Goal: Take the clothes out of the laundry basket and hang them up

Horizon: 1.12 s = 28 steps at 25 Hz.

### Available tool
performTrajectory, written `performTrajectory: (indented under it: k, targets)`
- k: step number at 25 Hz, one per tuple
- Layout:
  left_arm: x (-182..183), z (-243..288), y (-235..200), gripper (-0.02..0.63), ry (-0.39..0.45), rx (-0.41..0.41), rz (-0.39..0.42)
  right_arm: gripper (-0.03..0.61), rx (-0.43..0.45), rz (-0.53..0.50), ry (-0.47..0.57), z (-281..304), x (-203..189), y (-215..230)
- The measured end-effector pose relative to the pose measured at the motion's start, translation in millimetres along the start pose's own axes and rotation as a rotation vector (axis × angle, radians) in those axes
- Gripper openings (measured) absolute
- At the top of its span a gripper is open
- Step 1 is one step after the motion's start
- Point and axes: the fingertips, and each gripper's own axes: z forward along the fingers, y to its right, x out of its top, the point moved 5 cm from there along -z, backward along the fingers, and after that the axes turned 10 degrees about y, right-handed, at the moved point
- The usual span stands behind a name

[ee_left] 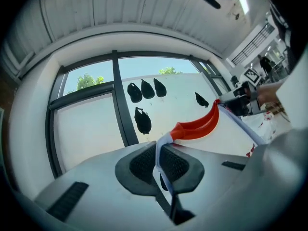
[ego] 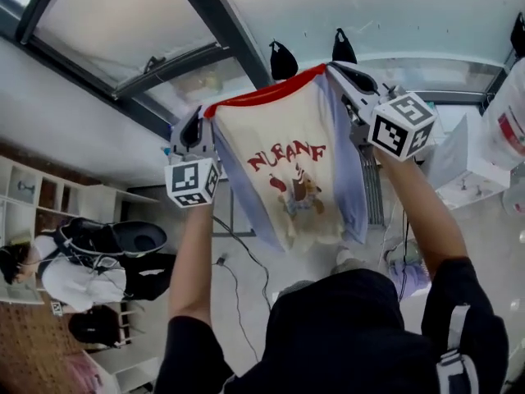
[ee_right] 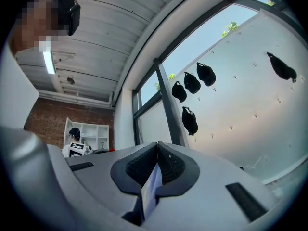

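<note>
A cream T-shirt (ego: 295, 171) with a red collar (ego: 267, 93), pale blue sleeves and a red print hangs spread between both grippers, held up high in front of a window. My left gripper (ego: 205, 120) is shut on the shirt's left shoulder. In the left gripper view pale blue cloth (ee_left: 161, 160) is pinched between the pads, and the red collar (ee_left: 197, 126) runs across to the right gripper (ee_left: 238, 102). My right gripper (ego: 335, 71) is shut on the other shoulder. A strip of pale cloth (ee_right: 153, 184) shows between its pads.
Black clips (ego: 283, 60) hang on the pale window pane behind the shirt, next to a dark window frame bar (ego: 221, 23). Another person (ego: 82, 269) is at the left near a white shelf unit (ego: 33, 191). A cable (ego: 238, 277) lies on the floor.
</note>
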Motion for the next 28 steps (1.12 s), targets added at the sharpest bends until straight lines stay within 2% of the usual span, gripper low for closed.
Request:
performTrajectory:
  k: [4, 6, 11, 14, 20, 25, 28]
  targets:
    - [-48, 32, -10, 0.011, -0.071, -0.016, -0.029, 0.002, -0.063, 0.03, -0.035, 23, -35, 26]
    - [-74, 49, -15, 0.011, -0.106, -0.039, -0.042, 0.002, -0.082, 0.009, -0.061, 33, -52, 37]
    - [-158, 91, -14, 0.011, -0.216, -0.151, -0.075, 0.002, -0.191, -0.056, -0.187, 53, -111, 77]
    - [-213, 108, -1, 0.011, -0.277, -0.229, -0.086, 0.002, -0.267, -0.054, -0.26, 51, -158, 96]
    - [-296, 126, 21, 0.011, -0.348, -0.334, -0.131, 0.002, -0.391, -0.058, -0.381, 43, -234, 131]
    - [-352, 128, 39, 0.011, -0.41, -0.423, -0.095, 0.002, -0.5, 0.014, -0.388, 41, -283, 157]
    - [-380, 130, 51, 0.011, -0.439, -0.458, -0.102, 0.002, -0.55, -0.002, -0.438, 38, -315, 172]
